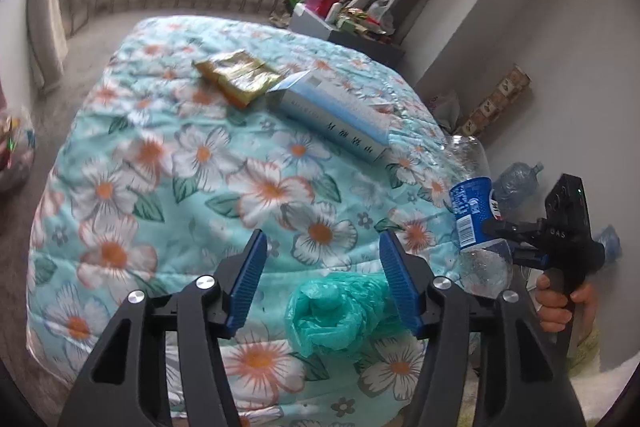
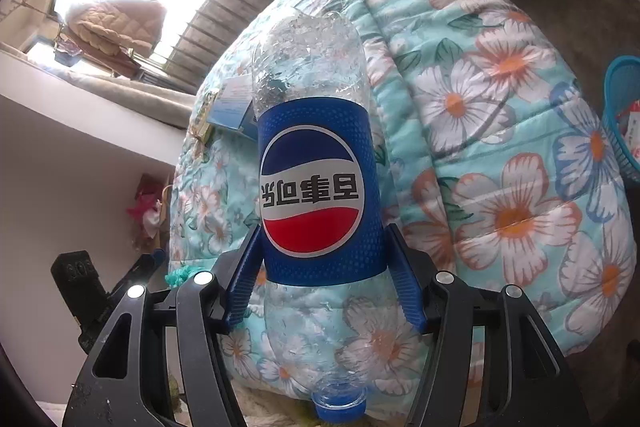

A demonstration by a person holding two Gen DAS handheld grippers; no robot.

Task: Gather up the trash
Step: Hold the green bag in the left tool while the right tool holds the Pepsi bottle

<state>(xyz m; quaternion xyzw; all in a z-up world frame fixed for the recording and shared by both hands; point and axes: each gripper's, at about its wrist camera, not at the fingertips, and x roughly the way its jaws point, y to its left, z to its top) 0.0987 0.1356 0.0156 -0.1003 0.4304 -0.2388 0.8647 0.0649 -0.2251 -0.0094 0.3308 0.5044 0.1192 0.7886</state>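
Jaws of the left gripper [image 1: 322, 277] stood apart and pressed on nothing, while the crumpled teal plastic bag [image 1: 338, 315] lay just below them on the floral quilt [image 1: 168, 163], toward the lower centre of the left wrist view and close against the inner face of the right-hand finger. The bag was a soft, thin, wrinkled lump with no clear long axis, so I judged that a grasp could come from almost any side if the gripper went a little down and to the right of the frame. The left hand was clearly the nearer one to it.

The right gripper [image 2: 322, 281] was clamped on a Pepsi bottle [image 2: 316, 183], its blue ribbed pads pressing both sides at the lower edge of the blue label. The bottle was clear, dented plastic, with its long axis running up the frame, along the fingers, and its blue cap [image 2: 339, 403] pointing back toward the camera (so it was held upside down in that view).

Further up the quilt, in the upper middle of the left wrist view, lay a pale blue carton [image 1: 332, 115], long and flat, and touching it a shiny gold wrapper [image 1: 238, 75]. A blue mesh basket [image 2: 624, 115] showed at the right edge of the right wrist view.
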